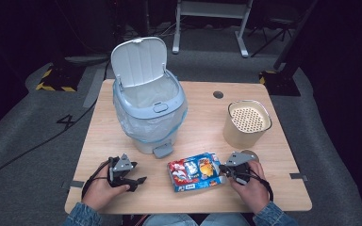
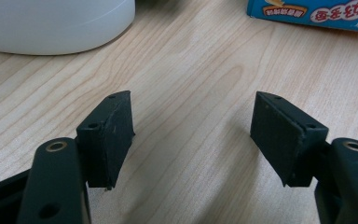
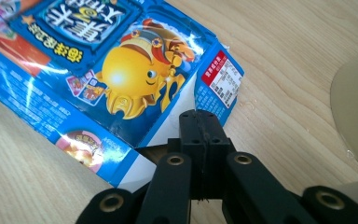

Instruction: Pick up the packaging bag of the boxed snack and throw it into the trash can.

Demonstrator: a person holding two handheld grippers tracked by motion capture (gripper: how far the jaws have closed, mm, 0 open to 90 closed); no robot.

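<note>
Denim sleeves (image 1: 82, 214) enter at the near edge of the high view, and each hand holds a gripper on the wooden table (image 1: 202, 193). On the person's left, the left gripper (image 1: 134, 181) rests low on the tabletop near the front edge, aimed toward the middle; in the left gripper view its two black pads (image 2: 114, 135) stand wide apart with nothing but bare wood between them, so it is released and holds nothing.

On the person's right, the right gripper (image 1: 222, 170) lies just beside the right end of a flattened blue snack box (image 1: 195, 172). In the right gripper view the jaws are pressed together at that end of the box, next to a white end flap with a red label (image 3: 221, 74); whether they pinch any cardboard between them cannot be told. That box lies flat near the front middle of the table, printed side up, with a yellow cartoon octopus (image 3: 140, 77) on it, between the two grippers and closer to the right one.

Just beyond the box stands a pale blue pedal bin (image 1: 148, 110), its foot pedal (image 1: 162, 150) facing the person, its lid (image 1: 138, 61) tilted up and open, and a clear liner bag folded over its rim. Well to the right of the bin, a beige cylindrical container (image 1: 246, 123) with a perforated top stands near the table's right edge. Farther back, a round cable hole (image 1: 218, 94) is set in the tabletop, and behind the table grey carpet and white desk legs (image 1: 242, 37) show in the dark.
</note>
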